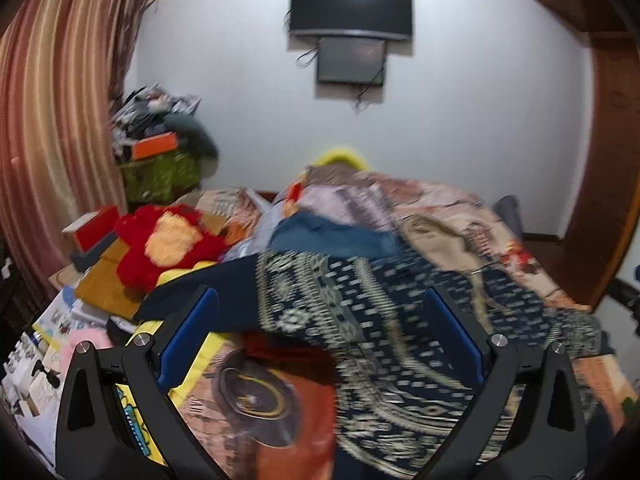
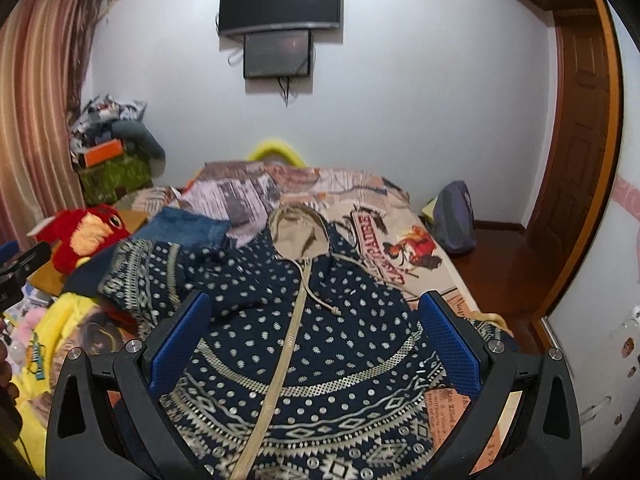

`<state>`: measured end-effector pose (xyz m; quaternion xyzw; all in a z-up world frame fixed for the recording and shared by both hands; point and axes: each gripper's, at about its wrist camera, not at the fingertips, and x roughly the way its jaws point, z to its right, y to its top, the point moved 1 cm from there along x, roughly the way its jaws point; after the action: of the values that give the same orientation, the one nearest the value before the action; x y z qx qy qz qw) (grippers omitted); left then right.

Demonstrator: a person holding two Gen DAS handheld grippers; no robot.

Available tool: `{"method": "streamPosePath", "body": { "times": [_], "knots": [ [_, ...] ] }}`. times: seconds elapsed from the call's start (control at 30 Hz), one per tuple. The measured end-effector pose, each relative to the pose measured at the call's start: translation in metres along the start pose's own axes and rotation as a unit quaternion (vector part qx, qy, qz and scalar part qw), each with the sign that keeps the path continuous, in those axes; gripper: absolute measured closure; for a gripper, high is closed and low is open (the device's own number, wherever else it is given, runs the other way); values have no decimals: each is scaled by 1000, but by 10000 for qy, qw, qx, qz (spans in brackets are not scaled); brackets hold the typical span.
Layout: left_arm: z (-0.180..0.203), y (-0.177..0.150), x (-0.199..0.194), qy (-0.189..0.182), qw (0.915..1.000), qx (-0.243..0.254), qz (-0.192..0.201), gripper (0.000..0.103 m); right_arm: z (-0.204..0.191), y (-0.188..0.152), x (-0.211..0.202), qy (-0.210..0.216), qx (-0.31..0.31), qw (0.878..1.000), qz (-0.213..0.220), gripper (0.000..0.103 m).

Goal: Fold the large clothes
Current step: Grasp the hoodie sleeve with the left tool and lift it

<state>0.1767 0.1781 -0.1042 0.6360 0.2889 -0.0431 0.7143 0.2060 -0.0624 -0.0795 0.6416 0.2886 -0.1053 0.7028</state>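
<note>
Navy patterned hoodie (image 2: 304, 344) lies spread front-up on the bed (image 2: 408, 232), hood away, one sleeve out toward the red plush toy (image 2: 84, 240), no fold visible yet; left gripper (image 1: 320, 336) and right gripper (image 2: 316, 340) hover wide apart, holding nothing.

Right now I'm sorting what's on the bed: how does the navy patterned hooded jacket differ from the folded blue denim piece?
The navy patterned hooded jacket lies spread out, zip up, nearest the grippers; the folded blue denim piece sits compact, farther back. The jacket carries cream dots and bands; the denim is plain. Both rest on the printed bedspread.
</note>
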Motion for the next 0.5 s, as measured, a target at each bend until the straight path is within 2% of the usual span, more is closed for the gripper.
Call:
{"method": "streamPosePath", "body": {
  "times": [0.13, 0.3, 0.5],
  "knots": [
    [-33, -12, 43, 147, 9991, -113, -384, 0, -5, 2, 38, -117, -207, 9990, -375, 0],
    [-83, -26, 86, -128, 9950, -461, -877, 0, -9, -3, 81, -307, -447, 9962, -683, 0],
    [-144, -40, 135, -78, 9864, -898, -1374, 0, -4, -8, 119, -305, -384, 9934, -1034, 0]
  ]
}}
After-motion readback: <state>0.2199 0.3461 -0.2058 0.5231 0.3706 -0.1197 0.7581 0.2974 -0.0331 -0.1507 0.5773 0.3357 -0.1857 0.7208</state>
